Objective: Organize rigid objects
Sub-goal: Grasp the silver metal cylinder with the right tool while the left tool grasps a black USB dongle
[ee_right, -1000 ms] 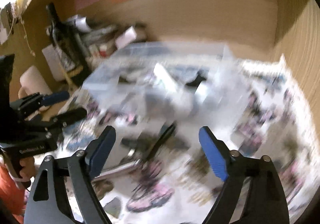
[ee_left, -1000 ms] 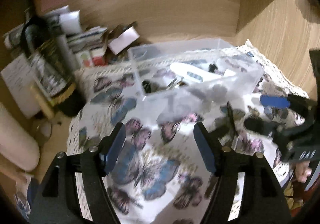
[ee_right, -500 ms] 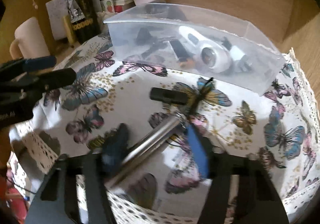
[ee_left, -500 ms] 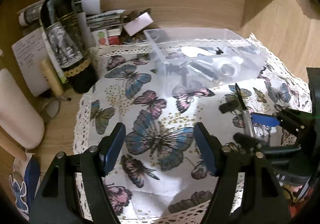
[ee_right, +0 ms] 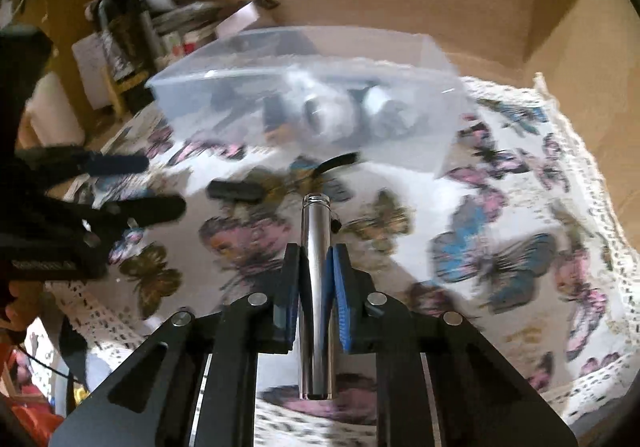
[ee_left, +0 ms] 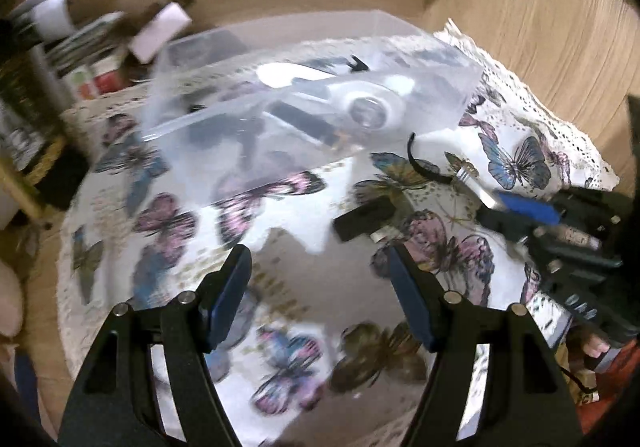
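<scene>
My right gripper [ee_right: 315, 253] is shut on a silver metal cylinder [ee_right: 316, 287] with a black cord at its tip, held above the butterfly cloth. It also shows at the right of the left wrist view [ee_left: 516, 209]. A small black bar [ee_left: 366, 217] lies on the cloth; it also shows in the right wrist view [ee_right: 234, 189]. My left gripper [ee_left: 320, 283] is open and empty, just in front of that bar. A clear plastic bin [ee_left: 168, 127] behind holds a white device [ee_left: 360, 99] and other small items.
A dark wine bottle [ee_right: 116, 23], papers and boxes [ee_left: 96, 43] crowd the back left by the wooden wall. The butterfly cloth [ee_right: 500, 247] with lace edges covers the table. A wooden side panel [ee_left: 540, 27] stands at the right.
My right gripper closed on the silver cylinder and lifted it off the cloth. The left gripper moved forward toward the black bar and the bin.
</scene>
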The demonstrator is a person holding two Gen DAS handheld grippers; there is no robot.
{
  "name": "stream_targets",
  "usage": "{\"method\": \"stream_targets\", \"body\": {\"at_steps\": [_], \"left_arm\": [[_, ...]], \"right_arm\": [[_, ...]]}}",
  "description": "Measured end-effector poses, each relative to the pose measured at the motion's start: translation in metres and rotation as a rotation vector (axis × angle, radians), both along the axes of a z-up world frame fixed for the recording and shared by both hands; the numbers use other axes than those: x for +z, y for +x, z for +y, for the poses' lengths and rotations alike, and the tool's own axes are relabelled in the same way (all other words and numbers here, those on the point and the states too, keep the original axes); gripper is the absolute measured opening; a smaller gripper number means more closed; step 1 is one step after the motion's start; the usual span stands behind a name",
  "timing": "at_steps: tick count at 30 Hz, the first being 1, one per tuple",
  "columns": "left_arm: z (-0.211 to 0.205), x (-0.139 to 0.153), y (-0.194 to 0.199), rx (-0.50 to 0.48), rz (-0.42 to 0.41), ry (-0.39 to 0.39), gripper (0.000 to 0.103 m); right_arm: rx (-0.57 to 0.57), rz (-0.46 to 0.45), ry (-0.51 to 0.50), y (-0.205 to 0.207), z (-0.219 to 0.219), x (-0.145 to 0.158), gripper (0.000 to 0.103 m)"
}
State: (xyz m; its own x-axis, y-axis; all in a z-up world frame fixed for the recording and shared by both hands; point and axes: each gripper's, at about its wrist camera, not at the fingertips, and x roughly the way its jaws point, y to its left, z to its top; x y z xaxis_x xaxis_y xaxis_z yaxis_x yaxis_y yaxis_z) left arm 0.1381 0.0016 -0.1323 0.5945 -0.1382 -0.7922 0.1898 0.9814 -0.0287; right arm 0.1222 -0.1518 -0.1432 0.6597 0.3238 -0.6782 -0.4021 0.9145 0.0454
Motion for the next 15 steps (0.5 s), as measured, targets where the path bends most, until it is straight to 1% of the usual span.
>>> {"method": "stream_targets", "body": {"at_steps": [4, 6, 7, 8, 9, 11, 15], "left_arm": [[-0.017, -0.01, 0.021, -0.007, 0.057, -0.004, 0.069], [-0.024, -0.013, 0.028, 0.0, 0.057, 0.005, 0.066], [-0.029, -0.012, 0.029, -0.009, 0.049, 0.008, 0.057], [-0.031, -0.011, 0.03, -0.022, 0.048, 0.004, 0.051], [-0.034, -0.011, 0.031, -0.029, 0.045, 0.0, 0.043], [-0.038, -0.01, 0.031, -0.039, 0.034, 0.001, 0.043], [-0.034, -0.008, 0.024, -0.026, 0.011, 0.002, 0.042]], "right_arm": [[-0.04, -0.03, 0.045, 0.006, -0.021, 0.013, 0.014], [-0.048, -0.044, 0.062, 0.008, -0.029, 0.018, 0.014], [-0.052, -0.052, 0.065, 0.01, -0.031, 0.02, 0.014], [-0.055, -0.061, 0.066, 0.011, -0.032, 0.022, 0.014], [-0.055, -0.069, 0.069, 0.013, -0.034, 0.025, 0.014], [-0.051, -0.082, 0.078, 0.017, -0.035, 0.029, 0.014], [-0.032, -0.119, 0.097, 0.022, -0.039, 0.043, 0.014]]}}
